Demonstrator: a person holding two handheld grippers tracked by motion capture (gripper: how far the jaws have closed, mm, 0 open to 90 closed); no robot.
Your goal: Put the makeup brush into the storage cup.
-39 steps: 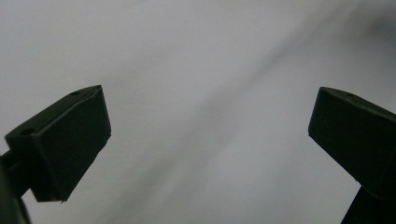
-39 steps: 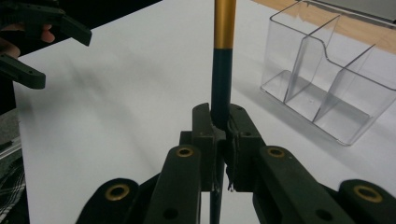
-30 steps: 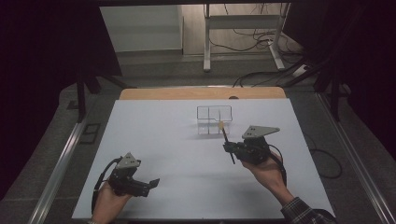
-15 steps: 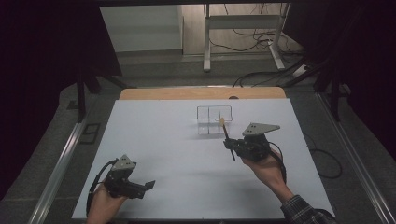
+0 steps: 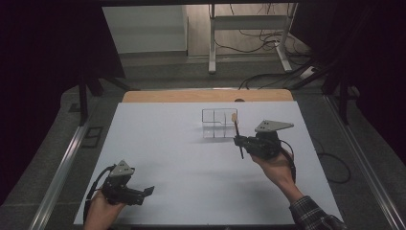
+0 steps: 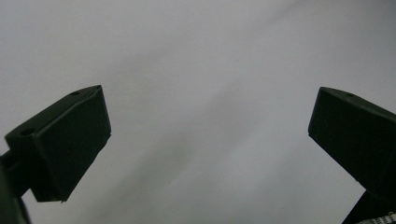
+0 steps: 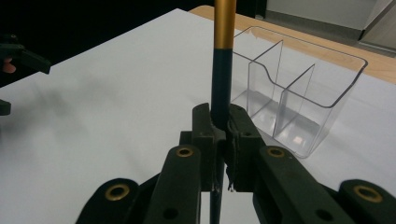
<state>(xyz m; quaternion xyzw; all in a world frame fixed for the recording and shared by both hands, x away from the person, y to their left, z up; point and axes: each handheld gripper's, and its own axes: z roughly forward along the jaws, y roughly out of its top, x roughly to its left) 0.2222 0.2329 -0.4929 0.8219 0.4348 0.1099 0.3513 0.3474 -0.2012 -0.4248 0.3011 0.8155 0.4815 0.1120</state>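
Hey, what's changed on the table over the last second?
The left hand-held gripper drew back toward the person's near table edge, jaws open and empty. The right hand-held gripper shifted only slightly, clamped on the dark, gold-ended pen beside the clear organizer, which stayed put.

One clear divided organizer (image 5: 214, 123), one dark gold-tipped stick (image 7: 220, 65) between the right jaws, and two grippers.

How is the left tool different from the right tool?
The left tool has its jaws wide open and holds nothing; the right tool is clamped shut on a dark pen with a gold end. The left sits near the table's front edge; the right sits beside the clear box. Both are black and hand-held.
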